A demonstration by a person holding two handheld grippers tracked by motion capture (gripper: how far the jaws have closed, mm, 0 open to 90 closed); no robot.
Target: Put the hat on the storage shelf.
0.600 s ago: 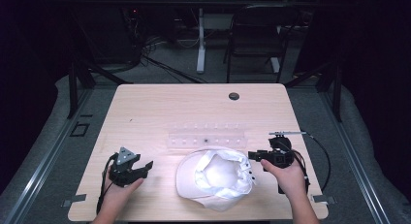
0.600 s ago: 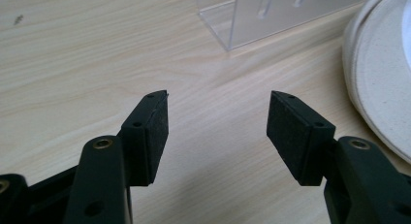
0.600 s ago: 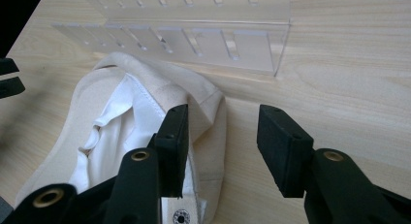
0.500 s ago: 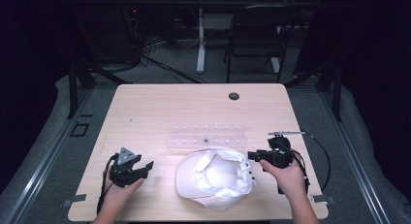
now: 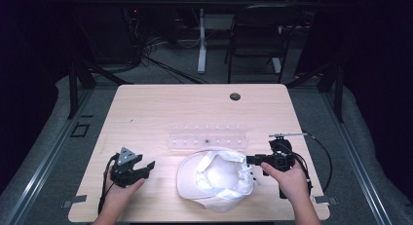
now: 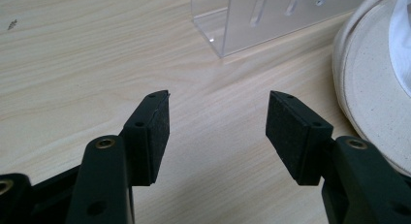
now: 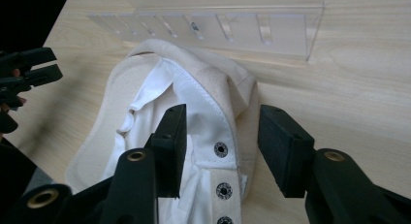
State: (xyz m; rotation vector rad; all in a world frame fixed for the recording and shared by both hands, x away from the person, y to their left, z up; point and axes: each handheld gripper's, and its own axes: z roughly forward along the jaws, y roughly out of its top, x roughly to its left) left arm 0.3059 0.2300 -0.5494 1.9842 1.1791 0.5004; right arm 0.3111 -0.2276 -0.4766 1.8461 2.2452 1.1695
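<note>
Nothing had shifted since the earlier frames: both hands kept their places, and the cream cap (image 5: 216, 178) lay upside down on the table (image 5: 195, 108), just ahead of our right tool (image 7: 220, 139) and off to the right of our left tool (image 6: 218, 132). Both tools stood open and empty, the right one's jaws straddling the snap strap (image 7: 220, 168) without pinching it. We judged we were at the approach to a grasp; next, the right tool needed to ease forward and close on that strap edge.

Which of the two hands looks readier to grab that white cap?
The right gripper, probably: its open jaws already stand either side of the cap's snap strap. The left gripper is open too, but off to the side over bare table.
</note>
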